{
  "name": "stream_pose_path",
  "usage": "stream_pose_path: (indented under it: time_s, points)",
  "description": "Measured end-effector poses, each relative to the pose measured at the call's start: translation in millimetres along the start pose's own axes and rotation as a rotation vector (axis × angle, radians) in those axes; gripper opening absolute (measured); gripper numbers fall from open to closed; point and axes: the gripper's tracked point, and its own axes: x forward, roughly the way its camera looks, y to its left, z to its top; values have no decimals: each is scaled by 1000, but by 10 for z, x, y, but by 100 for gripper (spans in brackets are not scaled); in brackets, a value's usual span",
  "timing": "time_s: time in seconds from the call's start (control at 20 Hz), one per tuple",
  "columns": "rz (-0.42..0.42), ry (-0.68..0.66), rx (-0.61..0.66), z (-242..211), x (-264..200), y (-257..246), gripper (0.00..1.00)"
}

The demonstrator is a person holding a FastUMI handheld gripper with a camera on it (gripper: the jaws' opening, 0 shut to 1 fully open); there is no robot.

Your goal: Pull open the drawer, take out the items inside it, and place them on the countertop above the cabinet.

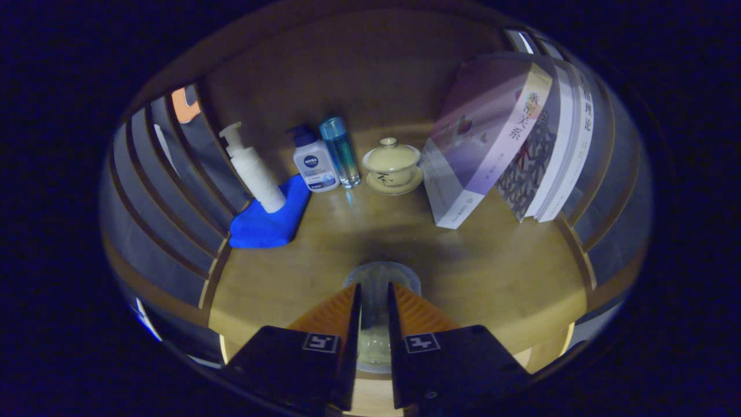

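My gripper [374,289] is shut on a clear glass cup [379,277], whose round rim shows between and just ahead of the fingertips. The cup hangs over or rests on the wooden countertop [492,272]; I cannot tell whether it touches. Beyond the fingers, along the back of the countertop, stand a white pump bottle [253,171], a white-and-blue lotion bottle [312,162], a slim blue clear bottle [341,152] and a lidded cream tea bowl on its saucer [393,165].
A blue cloth [271,220] lies at the left under the pump bottle. Several books [509,139] lean at the right back. Slatted wooden side walls [168,197] close in both sides, and a wooden back panel [359,69] stands behind.
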Motion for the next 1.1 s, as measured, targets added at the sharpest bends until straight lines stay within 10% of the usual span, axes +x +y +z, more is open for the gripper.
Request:
stream_pose_path:
  time_s: [0.2, 1.1]
  points:
    - [0, -158, -32, 166, -237, -17, 83]
    - [58, -660, -215, -1424, -2299, 304, 98]
